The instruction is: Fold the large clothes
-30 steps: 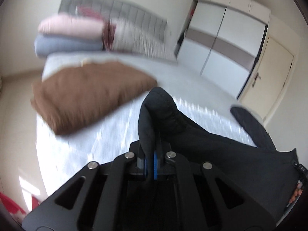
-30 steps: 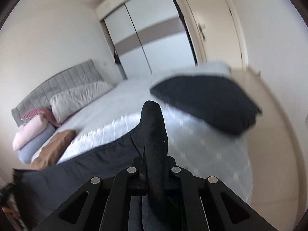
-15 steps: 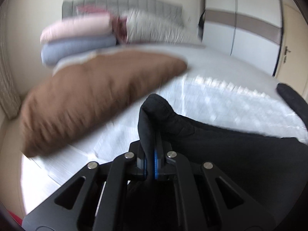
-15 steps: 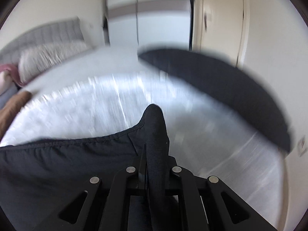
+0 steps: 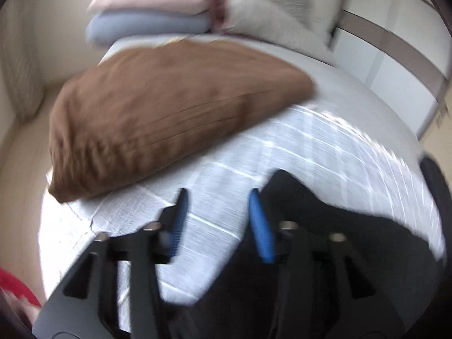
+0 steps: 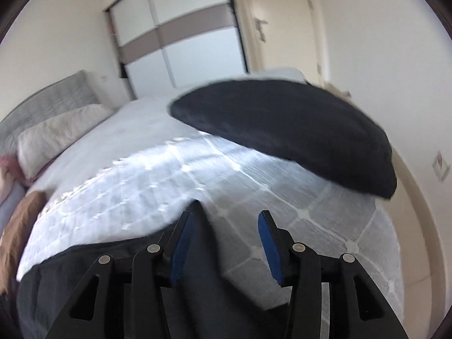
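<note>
A large black garment (image 5: 353, 254) lies spread on the white quilted bed (image 5: 325, 152). My left gripper (image 5: 218, 192) hangs low over the bed, jaws opening. Only bedspread shows between its blue pads (image 5: 261, 226), and a peaked corner of the garment stands just beyond the right finger. In the right wrist view the same garment (image 6: 84, 279) stretches off to the left. My right gripper (image 6: 226, 212) is also opening. Another corner of the cloth rests against its left pad (image 6: 182, 238) and lies loose in the gap.
A brown folded piece (image 5: 169, 113) lies on the bed ahead of the left gripper, with pink and blue pillows (image 5: 147, 14) behind it. A dark folded piece (image 6: 296, 132) sits ahead of the right gripper near the bed's edge. Beyond are a wardrobe (image 6: 180, 42) and a door (image 6: 282, 19).
Both grippers were shut on corners of the black garment. They sank toward the bed and have spread their jaws, letting the corners go onto the bedspread.
</note>
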The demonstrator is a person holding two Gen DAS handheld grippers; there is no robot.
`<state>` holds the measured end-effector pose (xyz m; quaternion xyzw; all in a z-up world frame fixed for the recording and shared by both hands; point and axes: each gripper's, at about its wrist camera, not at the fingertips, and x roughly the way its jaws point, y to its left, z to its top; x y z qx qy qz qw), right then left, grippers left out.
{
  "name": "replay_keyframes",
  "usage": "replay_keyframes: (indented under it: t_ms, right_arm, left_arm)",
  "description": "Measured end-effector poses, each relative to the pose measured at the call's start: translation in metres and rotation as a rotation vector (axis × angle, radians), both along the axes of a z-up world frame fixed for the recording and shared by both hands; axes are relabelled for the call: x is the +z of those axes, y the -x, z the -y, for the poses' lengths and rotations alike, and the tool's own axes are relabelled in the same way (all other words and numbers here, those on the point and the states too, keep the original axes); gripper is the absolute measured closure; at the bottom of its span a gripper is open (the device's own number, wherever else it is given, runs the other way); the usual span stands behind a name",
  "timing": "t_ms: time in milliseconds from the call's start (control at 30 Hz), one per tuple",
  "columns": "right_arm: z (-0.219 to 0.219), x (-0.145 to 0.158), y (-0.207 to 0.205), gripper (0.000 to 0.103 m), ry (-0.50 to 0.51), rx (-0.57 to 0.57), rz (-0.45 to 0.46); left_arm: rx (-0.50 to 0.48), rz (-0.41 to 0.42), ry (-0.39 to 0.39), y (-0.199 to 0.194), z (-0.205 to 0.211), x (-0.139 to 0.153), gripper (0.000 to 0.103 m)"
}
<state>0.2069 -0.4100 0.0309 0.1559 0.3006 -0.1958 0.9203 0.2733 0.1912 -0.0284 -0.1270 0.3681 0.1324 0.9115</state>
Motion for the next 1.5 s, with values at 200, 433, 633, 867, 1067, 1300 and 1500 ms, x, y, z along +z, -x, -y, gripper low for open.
replay_keyframes:
  t_ms: [200, 433, 633, 867, 1067, 1300, 1500]
  right_arm:
    - [-0.09, -0.016, -0.043, 0.043, 0.081, 0.381, -0.168]
    - [0.028, -0.056, -0.033, 0.046, -0.097, 0.017, -0.301]
    - [0.049, -0.014, 0.015, 0.045, -0.077, -0.017, -0.229]
    - [-0.039, 0.031, 0.057, 0.03, 0.003, 0.207, -0.133]
    - [-0.142, 0.009, 0.102, 0.024, 0.067, 0.497, -0.175]
    - [-0.142, -0.041, 0.13, 0.024, 0.092, 0.499, -0.271]
    - [-0.079, -0.033, 0.156, 0.024, 0.266, 0.266, -0.249]
  left_arm:
    - [-0.32, 0.001, -0.164, -0.001, 0.09, -0.004, 0.029]
    - [-0.05, -0.254, -0.037, -0.037, -0.029, -0.039, 0.022]
    - [-0.108, -0.241, -0.12, 0.006, -0.037, -0.005, 0.025]
    - [-0.358, -0.108, -0.122, 0.095, 0.039, 0.04, 0.016]
    - [-0.581, -0.133, -0.034, 0.142, 0.113, 0.025, 0.015]
    - [-0.514, -0.153, -0.077, 0.171, 0.096, -0.006, 0.013]
    - [-0.248, -0.207, -0.235, 0.167, 0.033, -0.003, 0.009]
